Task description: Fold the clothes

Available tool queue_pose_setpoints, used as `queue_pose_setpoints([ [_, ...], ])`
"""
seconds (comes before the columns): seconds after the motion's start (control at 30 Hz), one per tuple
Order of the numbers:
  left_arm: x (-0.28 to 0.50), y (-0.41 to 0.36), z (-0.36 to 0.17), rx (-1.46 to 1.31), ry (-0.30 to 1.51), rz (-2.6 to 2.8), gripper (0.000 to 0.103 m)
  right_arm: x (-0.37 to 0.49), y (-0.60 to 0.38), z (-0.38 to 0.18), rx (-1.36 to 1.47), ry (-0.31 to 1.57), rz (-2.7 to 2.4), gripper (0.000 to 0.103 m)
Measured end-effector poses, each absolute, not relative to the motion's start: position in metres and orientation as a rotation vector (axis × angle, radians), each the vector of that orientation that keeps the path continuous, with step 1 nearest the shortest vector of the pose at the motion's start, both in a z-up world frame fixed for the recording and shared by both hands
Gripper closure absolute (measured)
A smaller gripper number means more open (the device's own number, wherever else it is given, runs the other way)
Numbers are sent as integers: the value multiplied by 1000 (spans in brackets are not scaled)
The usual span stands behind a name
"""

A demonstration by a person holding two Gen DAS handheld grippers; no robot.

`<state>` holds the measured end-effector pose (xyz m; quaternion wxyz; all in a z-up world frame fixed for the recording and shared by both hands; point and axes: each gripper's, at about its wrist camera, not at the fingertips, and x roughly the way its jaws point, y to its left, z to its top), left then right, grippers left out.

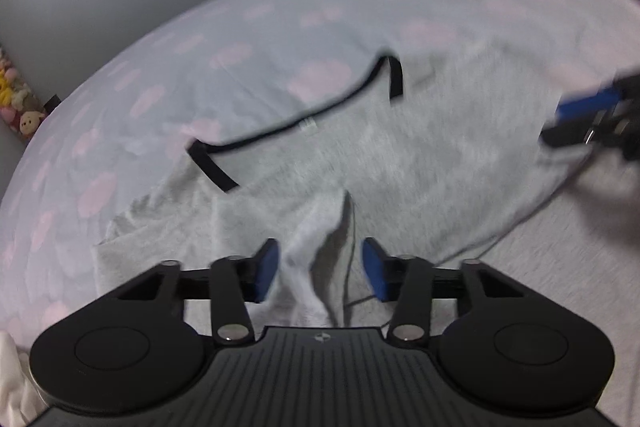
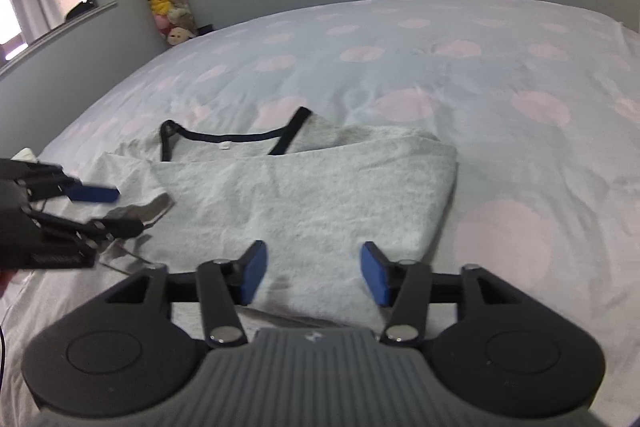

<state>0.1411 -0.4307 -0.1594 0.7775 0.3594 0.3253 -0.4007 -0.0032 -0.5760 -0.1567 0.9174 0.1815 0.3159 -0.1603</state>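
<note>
- No readable text, number or brand shows anywhere.
- A small round emblem (image 1: 321, 337) sits on each gripper body, just behind the jaws; it carries no letters.
- The white neck tag (image 2: 226, 145) on the grey top, ahead of the jaws, is too small to read.

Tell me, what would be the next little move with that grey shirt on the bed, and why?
Probably close the left gripper on the raised ridge of fabric standing between its open jaws, then carry it across. The grey shirt already has one side folded over, yet this flap near the left gripper lies rumpled and sticks out. The right gripper hovers open over the neat side, holding nothing.
</note>
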Motion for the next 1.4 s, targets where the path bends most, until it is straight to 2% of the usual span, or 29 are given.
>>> queue_pose_setpoints([
  [0.03,142,-430,-160,762,711,-858,70,-3,-576,-157,363,655,-325,28],
  [0.07,143,-429,-161,743,718,-851,74,-2,-575,-157,344,665,-321,25],
  [0.17,143,-424,-155,727,715,-854,93,1,-569,-159,254,675,-377,19],
  [0.2,143,-423,-151,732,706,-855,98,1,-568,-159,233,673,-408,14],
  [0.27,142,-419,-143,740,687,-855,101,0,-570,-159,218,656,-466,13],
  [0.57,192,-376,-66,494,672,-761,101,-25,-599,-151,217,615,-632,12],
  [0.77,248,-341,-55,394,723,-647,101,-61,-623,-139,304,643,-666,11],
  [0.9,271,-320,-67,374,763,-587,100,-65,-593,-130,171,664,-619,11],
  [0.97,275,-309,-74,343,785,-581,99,-63,-577,-132,86,674,-598,12],
  [1.07,270,-298,-87,311,819,-598,87,-57,-563,-139,24,697,-562,20],
  [1.13,265,-295,-96,312,836,-608,86,-54,-560,-144,31,710,-534,35],
  [1.17,262,-295,-101,315,848,-609,86,-53,-560,-146,37,715,-519,36],
  [1.23,255,-291,-107,311,861,-605,86,-51,-558,-150,41,726,-497,48],
  [1.33,240,-283,-111,307,874,-605,86,-50,-555,-151,46,730,-460,58],
  [1.4,227,-272,-111,304,874,-602,84,-49,-552,-152,38,739,-442,61],
])
